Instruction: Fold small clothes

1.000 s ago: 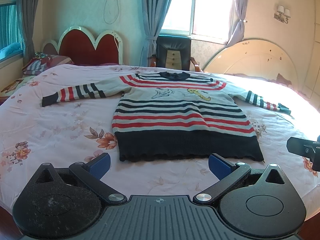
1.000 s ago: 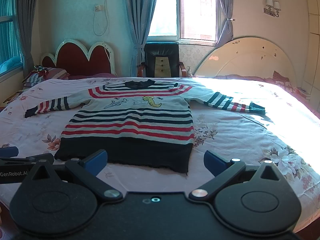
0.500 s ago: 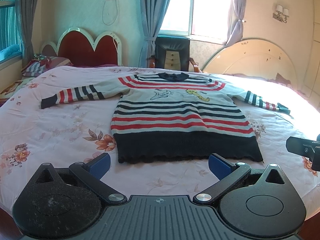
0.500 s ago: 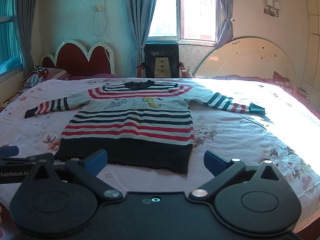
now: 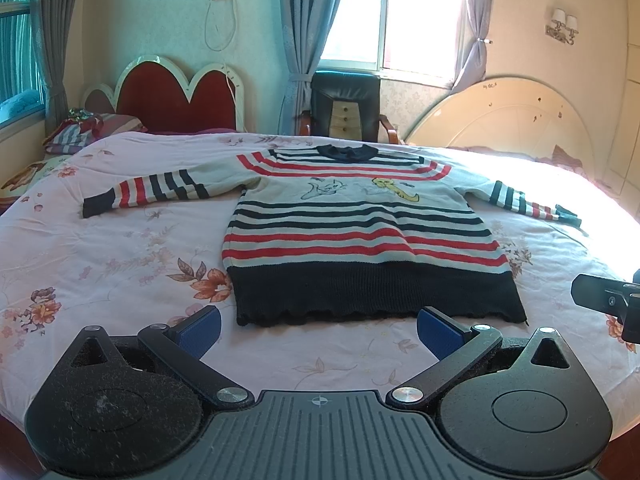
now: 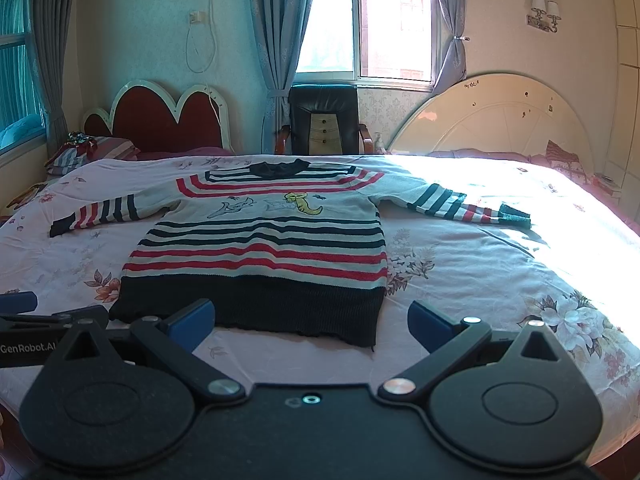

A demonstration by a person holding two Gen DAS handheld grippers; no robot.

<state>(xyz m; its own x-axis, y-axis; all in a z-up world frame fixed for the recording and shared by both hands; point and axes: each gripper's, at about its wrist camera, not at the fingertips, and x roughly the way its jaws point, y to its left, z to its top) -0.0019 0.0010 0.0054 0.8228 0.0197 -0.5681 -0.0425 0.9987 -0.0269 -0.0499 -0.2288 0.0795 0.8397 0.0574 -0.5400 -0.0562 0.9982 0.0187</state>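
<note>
— Lying flat on the bed, is that the sweater?
— Yes, sleeves out. The left gripper and right gripper are both wide apart, holding nothing.

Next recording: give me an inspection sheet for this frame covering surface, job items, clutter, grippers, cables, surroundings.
Surface: pink floral bedspread, sunlit at the right.
Job's things: striped knit sweater with navy hem lying flat, unfolded, sleeves spread out.
Clutter: striped pillow at the far left of the bed.
Grippers: left gripper open, empty; right gripper open, empty; both short of the hem.
Cables: white cord hanging on the wall.
Surroundings: black leather chair, red scalloped headboard, curtained window.
</note>
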